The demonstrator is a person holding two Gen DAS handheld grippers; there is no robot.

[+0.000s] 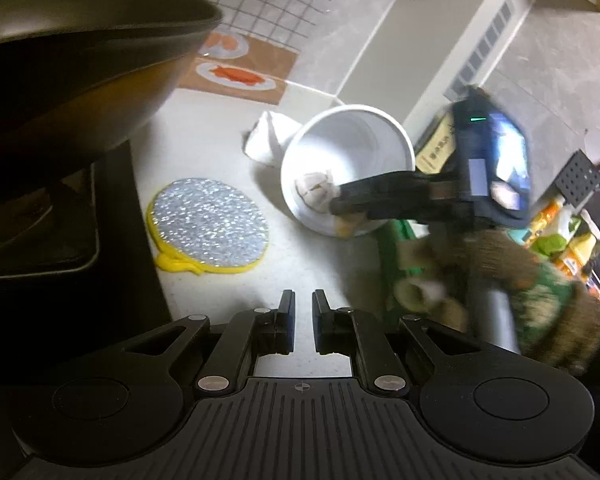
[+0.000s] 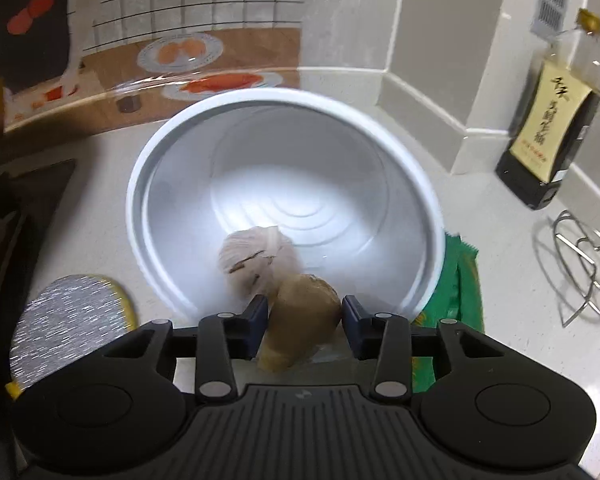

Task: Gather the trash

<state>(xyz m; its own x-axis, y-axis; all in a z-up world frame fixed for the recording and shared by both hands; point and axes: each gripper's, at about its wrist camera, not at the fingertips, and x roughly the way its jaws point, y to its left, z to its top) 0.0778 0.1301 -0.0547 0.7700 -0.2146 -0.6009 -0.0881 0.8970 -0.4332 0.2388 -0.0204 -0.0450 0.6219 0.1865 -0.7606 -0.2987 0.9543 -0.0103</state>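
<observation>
**Op:** Jaws first, left to right. On the left gripper (image 1: 303, 300) they were all but closed, a thin gap and nothing between them, hovering over bare bench (image 1: 204, 136). On the right gripper (image 2: 305, 306) they stood partly apart with a tan scrap (image 2: 300, 320) sitting between the pads (image 2: 260, 312); I couldn't tell whether both pads pressed on it.

**Sup:** Where was the scrap in relation to the cup?

**Op:** At the lip of the white cup (image 2: 284, 184), which lay tipped on its side, mouth toward me. One pale papery scrap (image 2: 256, 260), garlic skin by the look of it, was already inside, touching the tan one.

**Sup:** So how far along did you judge it?

**Op:** Partway. One piece in, a second at the rim. A crumpled white tissue (image 1: 266, 140) lay just behind the cup, and a green wrapper (image 2: 456, 280) sat under its right edge. I reckoned both were still to collect.

**Sup:** Anything in the way?

**Op:** On the left, a dark wok (image 1: 80, 48) on its stove overhung the bench, then a round silver scrubber with a yellow rim (image 1: 208, 228). Neither blocked the cup. On the right, a dark bottle with a cream label (image 2: 548, 132) and a wire rack (image 2: 584, 268) stood well apart. My worry was the cup rolling if nudged.
</observation>
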